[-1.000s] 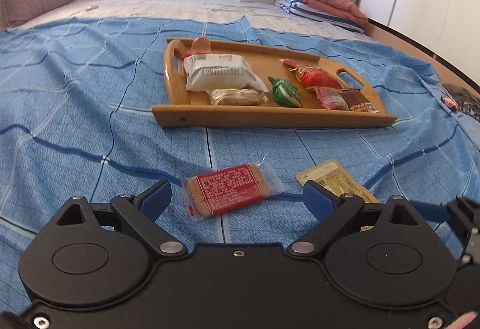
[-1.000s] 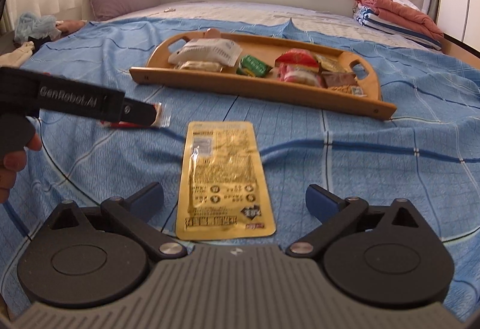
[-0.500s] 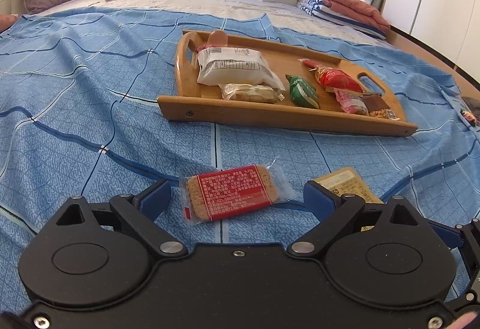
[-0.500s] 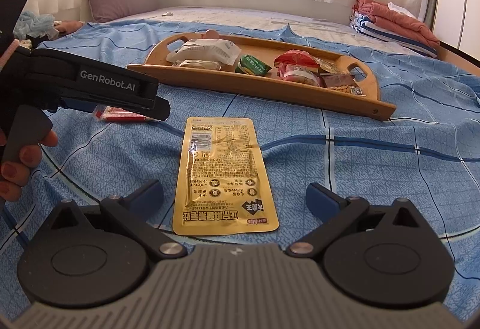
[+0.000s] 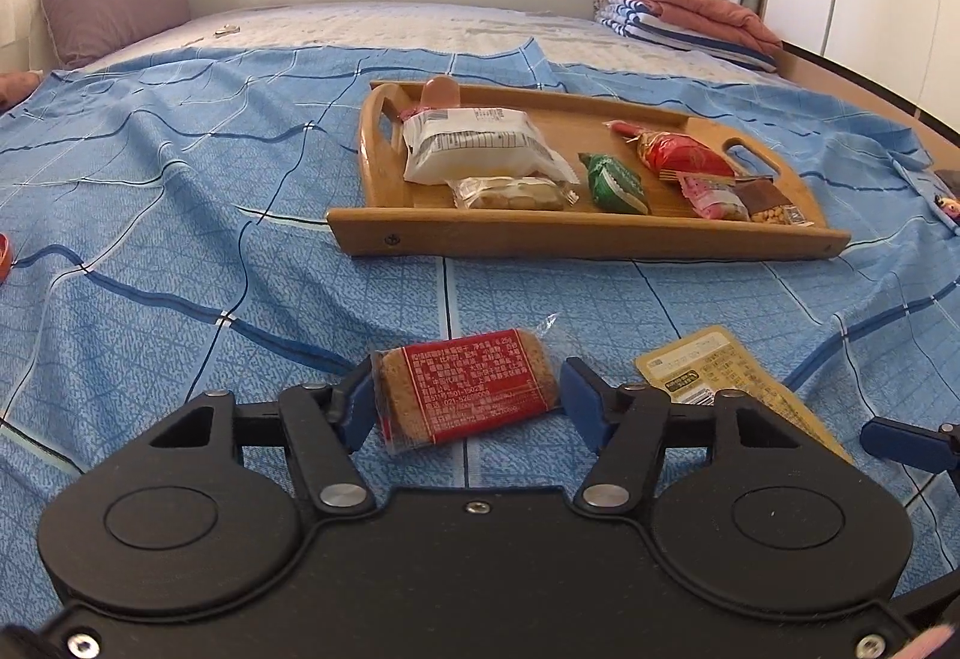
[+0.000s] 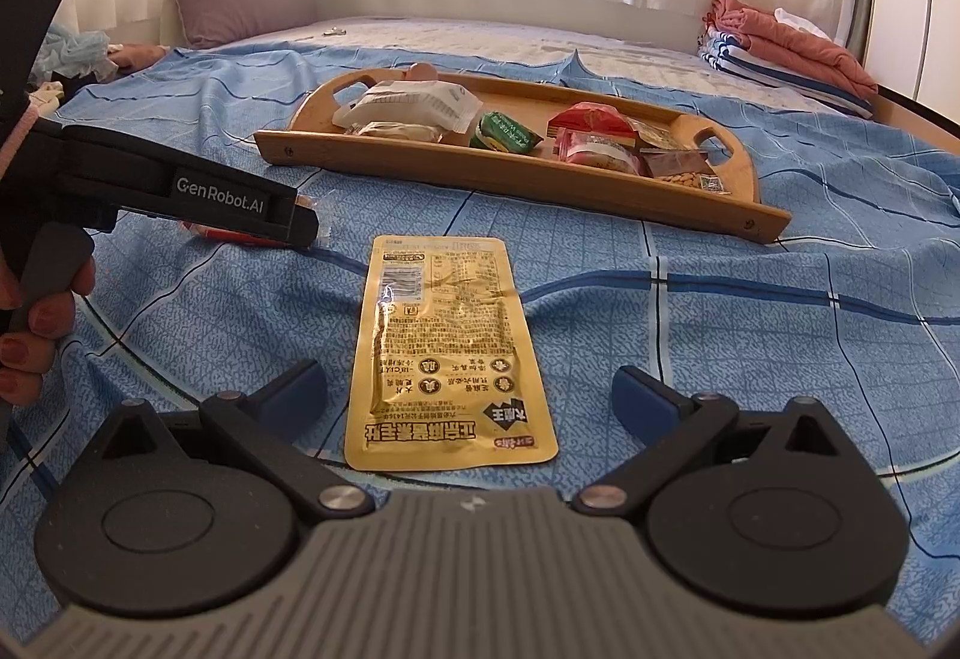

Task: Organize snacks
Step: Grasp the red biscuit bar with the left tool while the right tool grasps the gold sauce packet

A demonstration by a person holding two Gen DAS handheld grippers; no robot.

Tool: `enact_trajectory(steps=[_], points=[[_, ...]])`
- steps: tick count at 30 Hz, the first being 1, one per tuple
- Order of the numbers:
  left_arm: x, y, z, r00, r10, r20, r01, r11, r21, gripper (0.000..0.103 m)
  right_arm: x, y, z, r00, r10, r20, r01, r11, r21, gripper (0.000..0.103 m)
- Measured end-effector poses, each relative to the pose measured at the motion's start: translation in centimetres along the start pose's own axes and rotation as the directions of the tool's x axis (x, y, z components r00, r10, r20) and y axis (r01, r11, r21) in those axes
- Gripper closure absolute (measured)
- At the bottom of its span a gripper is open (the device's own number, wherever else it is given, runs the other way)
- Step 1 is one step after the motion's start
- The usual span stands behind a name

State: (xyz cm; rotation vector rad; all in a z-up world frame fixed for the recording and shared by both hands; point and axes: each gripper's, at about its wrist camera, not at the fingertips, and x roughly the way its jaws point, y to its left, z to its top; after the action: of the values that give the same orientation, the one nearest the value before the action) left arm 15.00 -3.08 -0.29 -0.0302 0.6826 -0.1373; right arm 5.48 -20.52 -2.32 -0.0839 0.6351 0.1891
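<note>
Jaws of the left gripper (image 5: 465, 404) stand narrowed round the red biscuit pack (image 5: 465, 395), one blue pad on each short end; the left pad looks to be touching the wrapper, the right one sits right at it, and I cannot tell for sure whether the squeeze is on. Jaws of the right gripper (image 6: 468, 398) are wide apart, straddling the near end of the yellow pouch (image 6: 447, 353) without touching it. Both snacks lie flat on the blue bedsheet (image 5: 150, 251), just beside each other, well short of the wooden tray (image 5: 588, 242), which already carries a white packet (image 5: 474, 146), a green sweet (image 5: 615, 182), a red packet (image 5: 681, 155) and a few more.

The step in hand, as I judge it, is closing on the biscuit pack so it can go into the tray. To do it well, the pads should meet the firm biscuit itself, not only the loose clear film at the ends, which would slip or crumple. A gentle squeeze is enough, since the biscuit could crack. The sheet is soft and rumpled, so press down only slightly, or cloth may get pinched along with the pack. Lift straight up before heading over the tray's near wall, and aim for the bare wood at the far middle
</note>
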Motion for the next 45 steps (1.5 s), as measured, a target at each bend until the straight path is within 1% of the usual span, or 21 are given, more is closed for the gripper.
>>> enact_trajectory(steps=[2,4,6,7,8,9,10,12,14,18,20,21,25,29,32,35,37,39,41,45], points=[[-0.1,0.0,0.0,1.0,-0.007,0.002,0.007,1.0,-0.003,0.043,0.0,0.0,0.0,1.0,-0.001,0.0,0.001,1.0,-0.001,0.0],[-0.2,0.0,-0.1,1.0,-0.007,0.004,0.007,1.0,0.002,0.046,0.0,0.0,0.0,1.0,0.0,-0.001,0.0,1.0,0.0,0.0],[-0.3,0.0,0.0,1.0,-0.017,0.004,0.017,1.0,0.007,0.047,0.0,0.0,0.0,1.0,0.0,0.0,0.0,1.0,0.0,0.0],[-0.3,-0.1,0.0,1.0,-0.026,-0.001,0.026,1.0,0.008,0.044,0.0,0.0,0.0,1.0,0.0,0.0,0.0,1.0,-0.001,0.0],[-0.4,-0.3,0.0,1.0,-0.031,-0.004,0.031,0.999,0.007,0.039,0.0,0.0,0.0,1.0,0.0,0.0,0.0,1.0,-0.001,0.0],[-0.3,-0.4,0.0,0.999,-0.039,-0.006,0.039,0.999,0.004,0.021,0.0,0.0,0.0,1.0,0.0,0.0,0.0,1.0,0.0,0.0],[-0.2,-0.5,0.1,0.999,-0.037,-0.01,0.037,0.999,-0.001,0.011,0.0,0.0,0.0,1.0,0.0,0.0,0.0,1.0,0.0,0.0],[0.4,-1.0,0.1,1.0,-0.01,-0.019,0.01,1.0,0.014,0.016,0.0,0.0,0.0,1.0,0.0,0.0,0.0,1.0,0.0,0.0],[0.9,-1.5,0.1,0.999,0.027,-0.02,-0.026,0.999,0.038,0.017,0.0,0.0,0.0,1.0,0.0,0.0,0.0,1.0,-0.001,0.0],[1.4,-2.1,0.1,0.999,0.043,-0.026,-0.041,0.997,0.069,0.018,0.0,0.0,-0.1,1.0,0.0,0.0,0.0,1.0,0.0,0.0],[1.3,-2.2,0.1,0.999,0.029,-0.024,-0.028,0.997,0.073,0.024,0.0,0.0,-0.1,1.0,0.0,-0.001,0.0,1.0,0.0,0.0],[1.2,-2.2,0.1,1.0,0.021,-0.023,-0.019,0.997,0.076,0.028,0.0,0.0,-0.1,1.0,0.001,-0.001,-0.001,1.0,0.0,0.0],[0.8,-2.2,0.1,1.0,0.011,-0.019,-0.009,0.996,0.093,0.038,0.0,0.0,0.0,1.0,0.002,-0.002,-0.002,1.0,0.003,0.0],[0.2,-2.1,0.2,1.0,-0.003,-0.023,0.005,0.997,0.083,0.038,-0.1,-0.1,0.2,1.0,0.002,-0.006,-0.002,1.0,0.006,0.0],[-0.5,-1.9,0.4,0.999,-0.02,-0.025,0.022,0.997,0.073,0.038,0.0,-0.2,0.8,1.0,0.003,-0.028,-0.003,1.0,0.025,0.001],[-1.3,-1.8,0.8,1.0,-0.022,-0.009,0.023,0.996,0.09,0.038,0.2,-0.4,1.2,0.999,0.02,-0.03,-0.018,0.998,0.062,0.006],[-1.8,-1.5,1.1,1.0,-0.014,0.006,0.013,0.995,0.099,0.038,0.4,-0.3,1.4,0.999,0.014,-0.032,-0.012,0.998,0.061,0.008],[-2.2,-1.1,1.3,1.0,-0.007,0.014,0.006,0.995,0.1,0.038,0.7,-0.1,1.6,0.999,0.011,-0.031,-0.009,0.998,0.058,0.012],[-2.5,-0.7,1.6,1.0,0.001,0.018,-0.003,0.995,0.098,0.038,0.9,-0.1,2.0,0.999,0.003,-0.034,-0.001,0.998,0.063,0.02],[-2.8,0.0,1.9,1.0,0.014,0.023,-0.016,0.995,0.095,0.038,1.0,0.1,2.4,1.0,-0.003,-0.028,0.005,0.998,0.064,0.03]])
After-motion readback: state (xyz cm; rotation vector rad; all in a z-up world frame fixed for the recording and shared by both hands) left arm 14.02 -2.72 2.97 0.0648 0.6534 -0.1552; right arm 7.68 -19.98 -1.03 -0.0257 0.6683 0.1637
